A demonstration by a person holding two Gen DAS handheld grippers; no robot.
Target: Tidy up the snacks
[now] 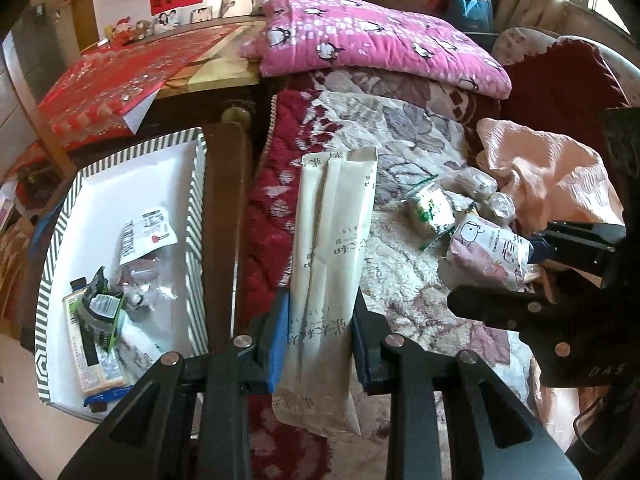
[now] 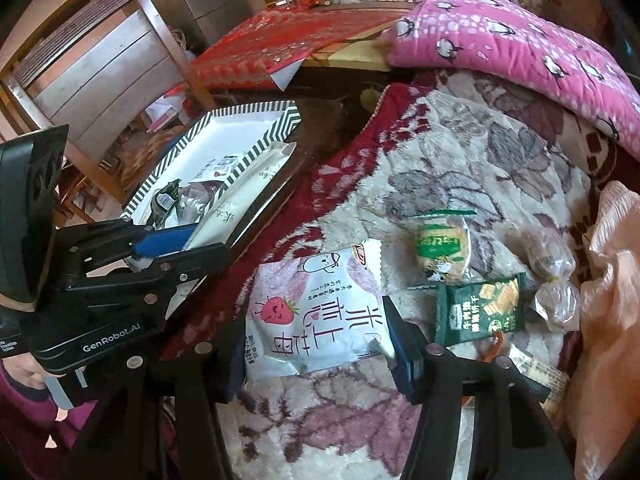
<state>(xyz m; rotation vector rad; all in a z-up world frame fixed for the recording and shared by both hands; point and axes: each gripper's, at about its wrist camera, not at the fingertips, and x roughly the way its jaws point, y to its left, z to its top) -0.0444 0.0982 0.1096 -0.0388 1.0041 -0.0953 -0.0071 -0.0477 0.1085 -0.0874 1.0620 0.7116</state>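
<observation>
My left gripper (image 1: 320,332) is shut on a long cream snack packet (image 1: 332,240), blue pads pressed against its sides, above the edge of the floral blanket. In the right wrist view that left gripper (image 2: 200,246) holds the cream packet (image 2: 248,188) beside the striped box (image 2: 248,110). My right gripper (image 2: 318,344) is shut on a white and pink strawberry bag (image 2: 312,308). From the left wrist view the right gripper (image 1: 492,272) and the strawberry bag (image 1: 488,248) sit at the right. The striped box (image 1: 196,208) contains several snack packets.
On the blanket lie a round green packet (image 2: 440,248), a dark green packet (image 2: 480,308) and clear-wrapped pieces (image 2: 556,304). A pink penguin quilt (image 2: 520,40) lies behind, a peach cloth (image 2: 612,280) at the right, and a red-covered table (image 1: 120,80) behind the box.
</observation>
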